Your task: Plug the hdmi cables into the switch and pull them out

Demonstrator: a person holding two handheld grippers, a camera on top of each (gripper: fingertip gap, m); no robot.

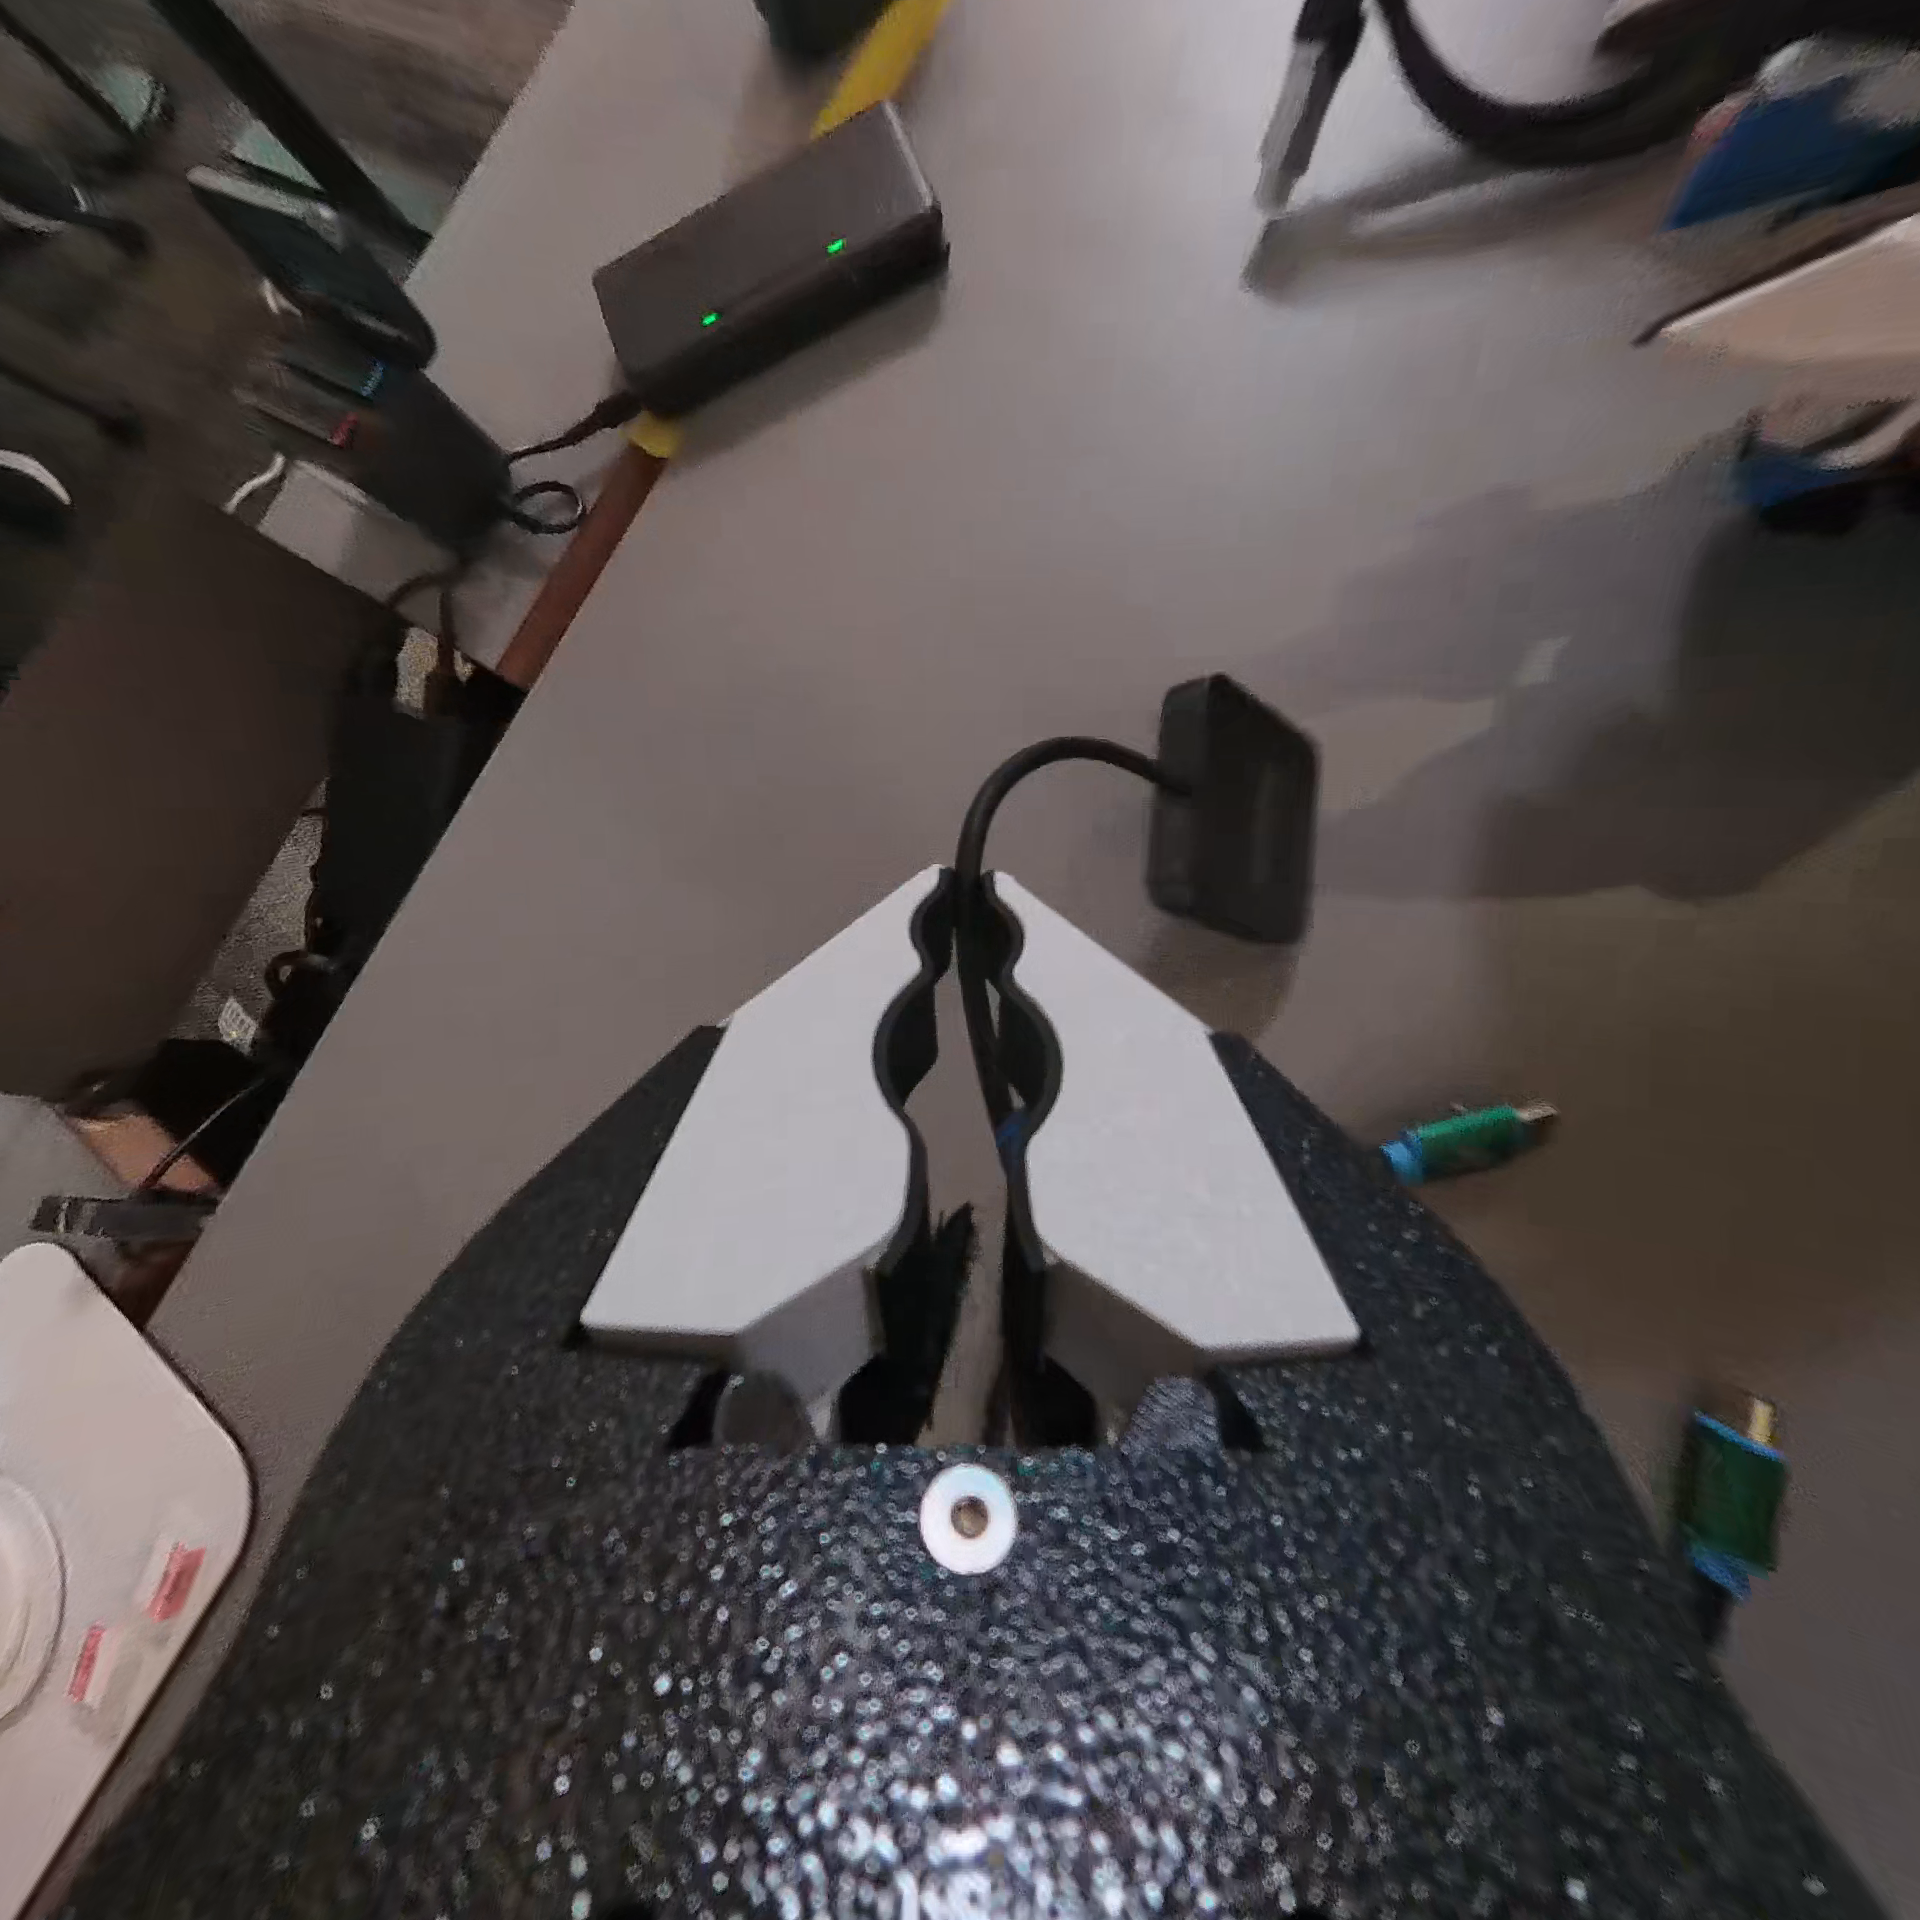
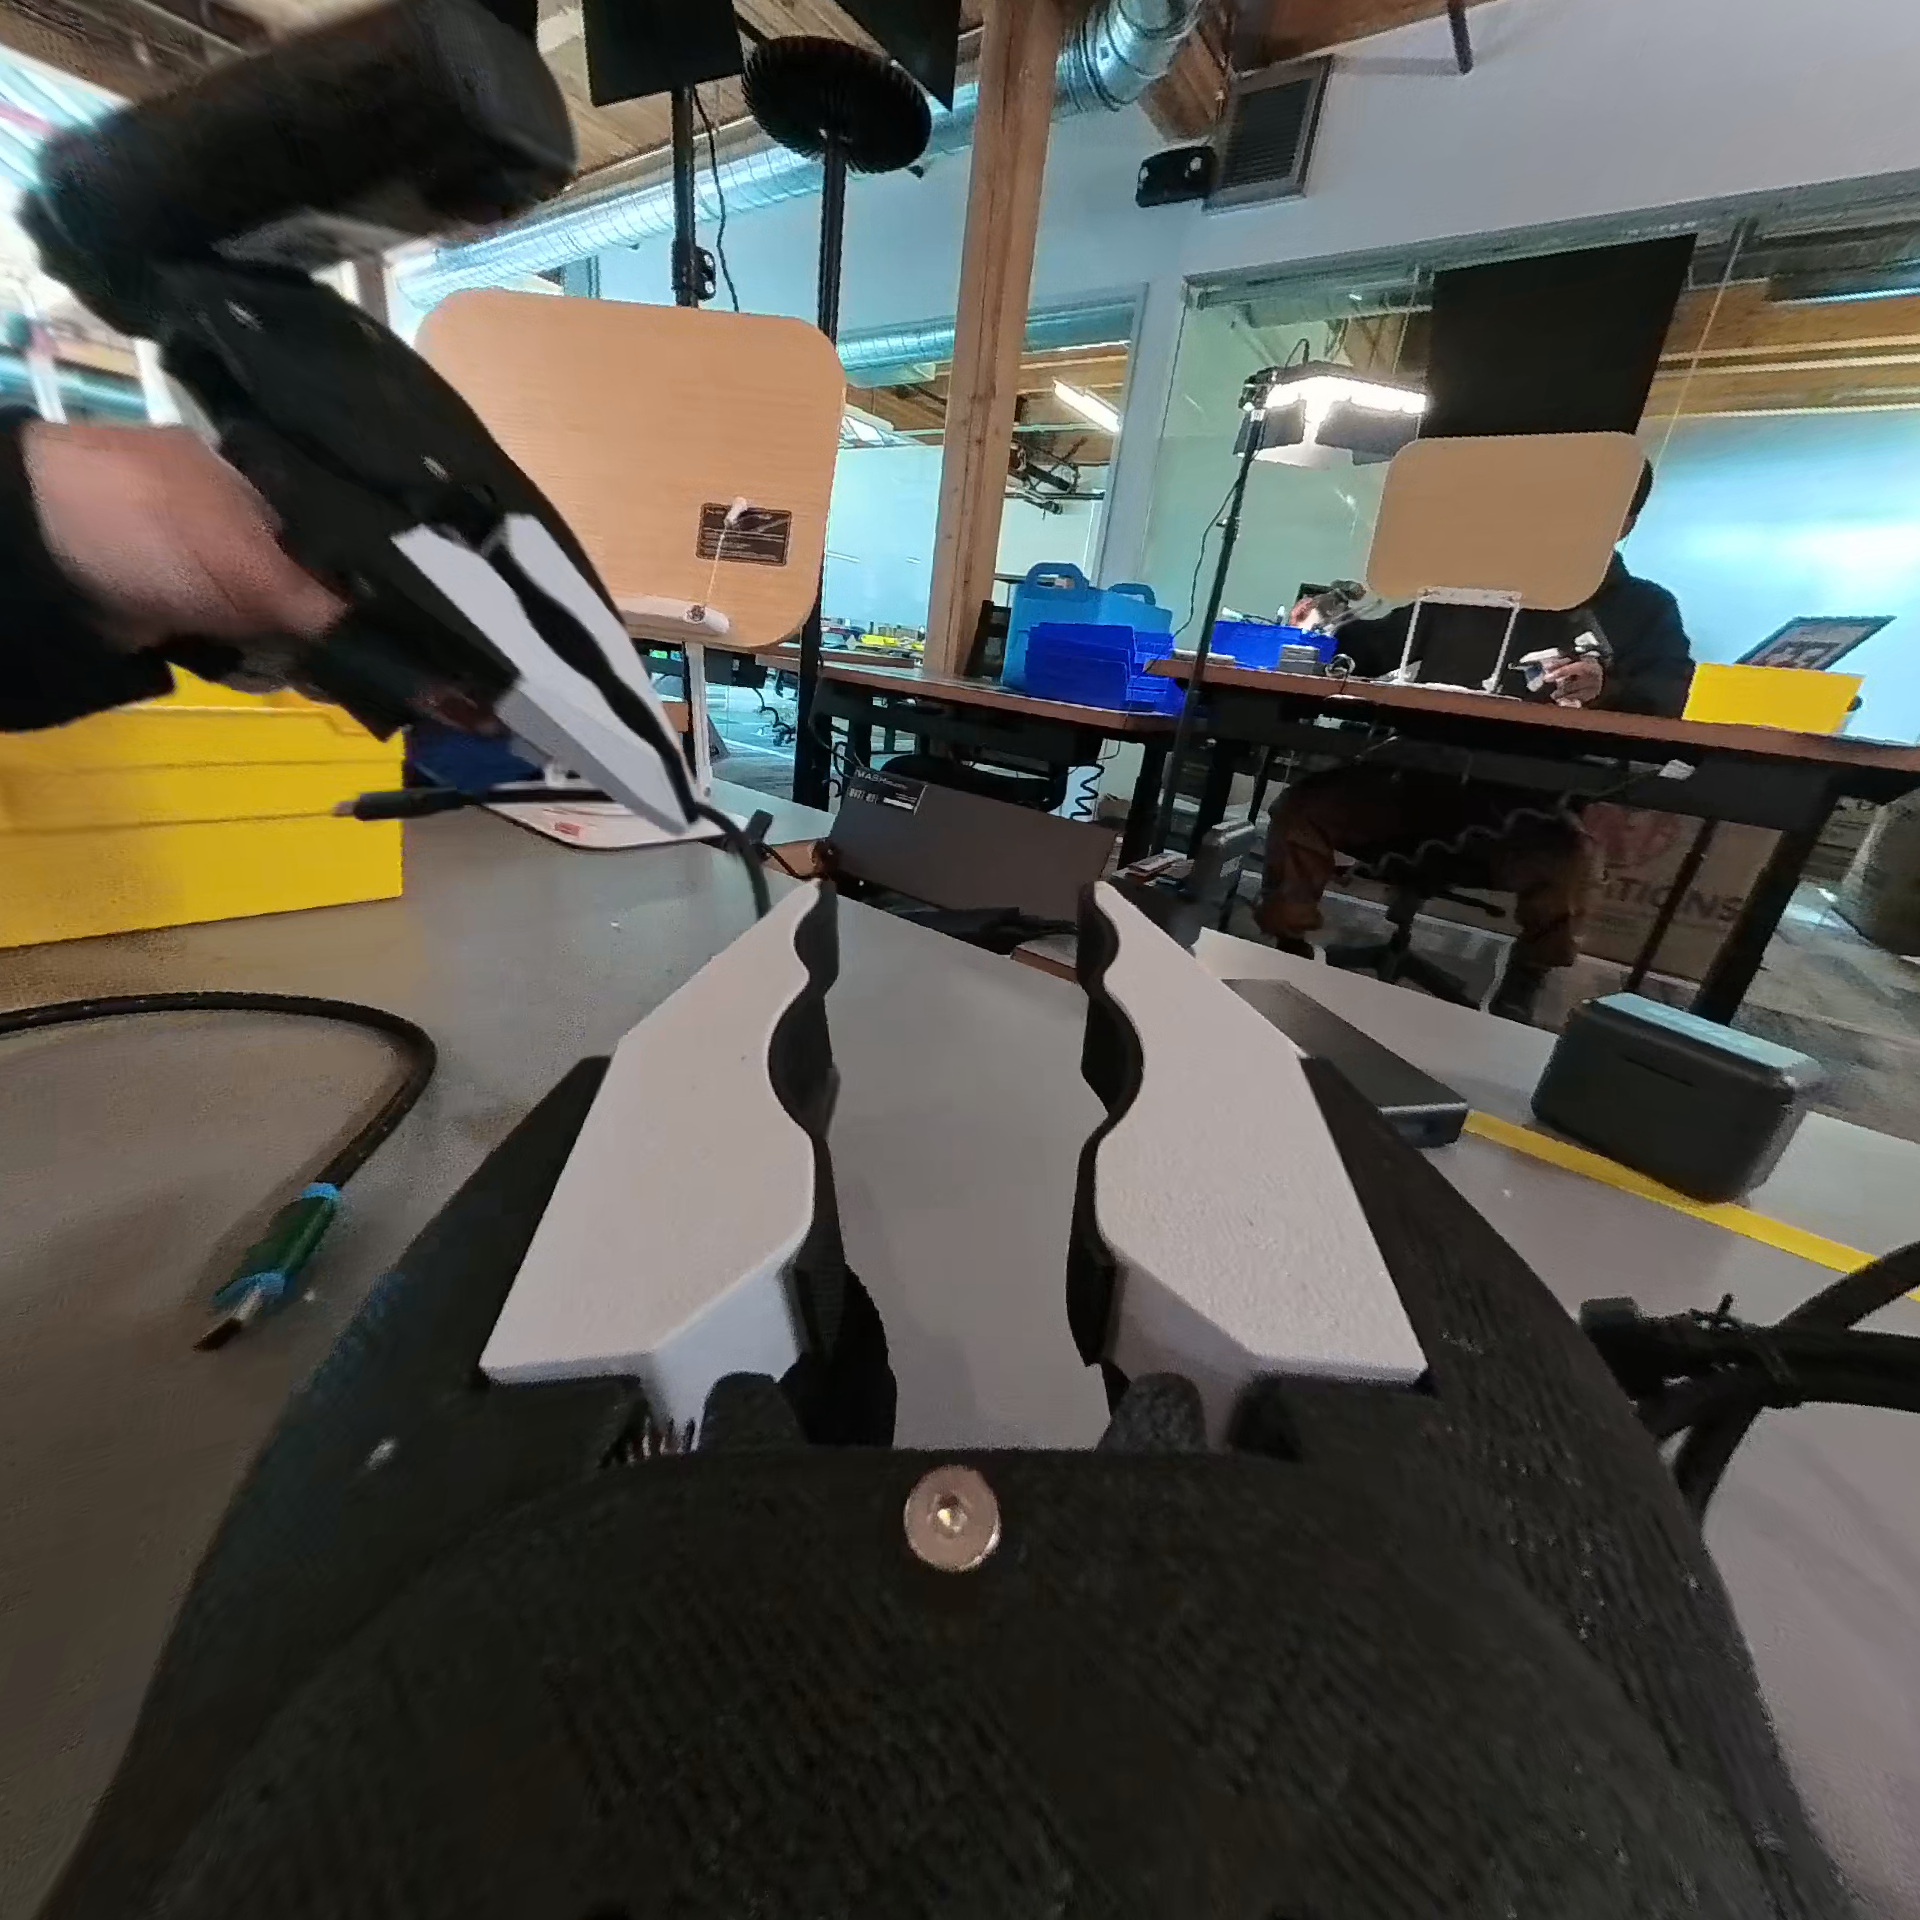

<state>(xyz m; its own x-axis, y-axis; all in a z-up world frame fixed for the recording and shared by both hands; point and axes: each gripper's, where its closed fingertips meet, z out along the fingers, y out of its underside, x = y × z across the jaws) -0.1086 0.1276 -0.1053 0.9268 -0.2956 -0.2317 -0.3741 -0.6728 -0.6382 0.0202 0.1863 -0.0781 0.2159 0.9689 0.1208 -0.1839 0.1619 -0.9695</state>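
In the left wrist view my left gripper (image 1: 966,878) is shut on the thin black cable (image 1: 1023,769) of the small black switch (image 1: 1231,810), which hangs or rests just beyond the fingertips over the grey table (image 1: 1039,540). Two green HDMI plugs with blue tape lie to the right, one (image 1: 1470,1138) nearer the switch and one (image 1: 1730,1496) nearer me. My right gripper (image 2: 956,904) is open and empty, low over the table. The right wrist view shows the left gripper (image 2: 665,800) at upper left pinching the cable (image 2: 748,862), and a green plug (image 2: 275,1262) lying at left. The switch is hidden there.
A black box with green lights (image 1: 769,260) lies by the table's left edge, on yellow tape (image 1: 883,62). A white tray (image 1: 94,1507) sits at lower left. The right wrist view shows a yellow bin (image 2: 197,800), a thick black cable loop (image 2: 312,1023), a dark case (image 2: 1673,1091) and a seated person (image 2: 1558,665). Across from one pair of fingers to the other is roughly 15 cm.
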